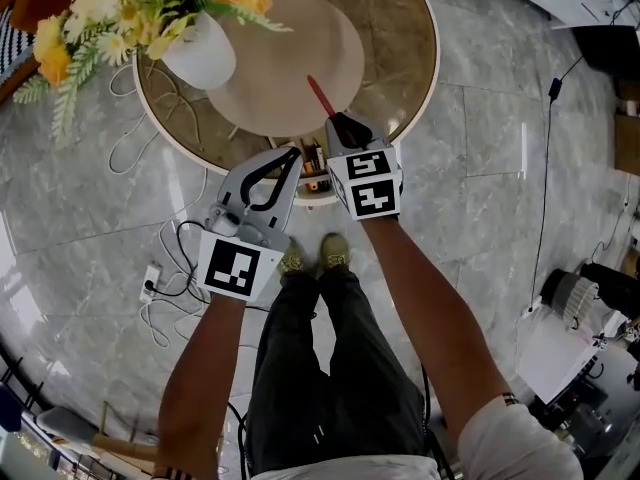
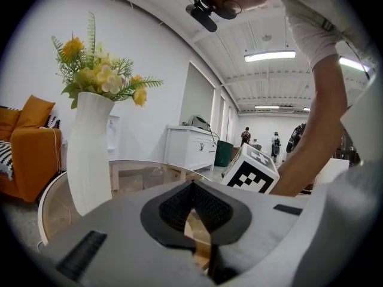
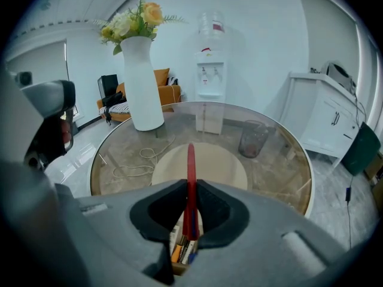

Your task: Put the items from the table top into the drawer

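At the near edge of the round glass table [image 1: 425, 78], the right gripper [image 1: 340, 125] is clamped on a red pen [image 1: 322, 96] above the open drawer [image 1: 312, 176]. The left gripper [image 1: 293, 154], at the same edge, has its jaws closed together and empty.

Clear glass worktop [image 1: 410, 78]: glossy, reflective. White vase [image 1: 200, 56]: matt, smooth. Grey marble-look floor [image 1: 480, 228]: polished tiles. Slim red pen [image 3: 190, 166]: smooth plastic look, slight sheen. Both right gripper [image 3: 190, 187] and left gripper [image 2: 192, 189]: matt grey plastic shells; jaws lined with black ribbed pads.
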Motion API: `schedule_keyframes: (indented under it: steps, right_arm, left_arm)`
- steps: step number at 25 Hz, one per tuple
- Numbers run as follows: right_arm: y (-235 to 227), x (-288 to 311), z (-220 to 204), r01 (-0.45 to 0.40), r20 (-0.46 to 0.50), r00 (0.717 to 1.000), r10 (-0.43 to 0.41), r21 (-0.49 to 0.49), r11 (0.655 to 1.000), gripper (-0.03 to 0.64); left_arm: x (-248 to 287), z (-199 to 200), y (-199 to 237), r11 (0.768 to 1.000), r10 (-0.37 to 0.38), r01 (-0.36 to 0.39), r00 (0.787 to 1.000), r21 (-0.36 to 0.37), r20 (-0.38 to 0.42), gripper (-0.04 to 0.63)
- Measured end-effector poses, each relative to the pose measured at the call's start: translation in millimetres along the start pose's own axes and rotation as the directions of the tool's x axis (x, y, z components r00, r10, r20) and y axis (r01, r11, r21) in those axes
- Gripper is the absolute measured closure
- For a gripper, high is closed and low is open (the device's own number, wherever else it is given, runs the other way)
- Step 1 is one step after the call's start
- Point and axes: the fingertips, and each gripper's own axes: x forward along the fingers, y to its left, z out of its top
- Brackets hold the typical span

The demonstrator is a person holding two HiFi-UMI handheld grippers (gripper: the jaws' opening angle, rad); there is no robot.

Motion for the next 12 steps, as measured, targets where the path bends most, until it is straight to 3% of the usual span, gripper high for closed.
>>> schedule_keyframes:
  steps: [12]
  right_arm:
    - [10.3,-21.1,10.3,0.011,0.069,0.998,-0.009,-0.016,1.000,0.573]
  left_arm:
    - [-5.7,-7.0,-1.9,1.000,-0.003,0.003,1.000,-0.018,0.009,0.595]
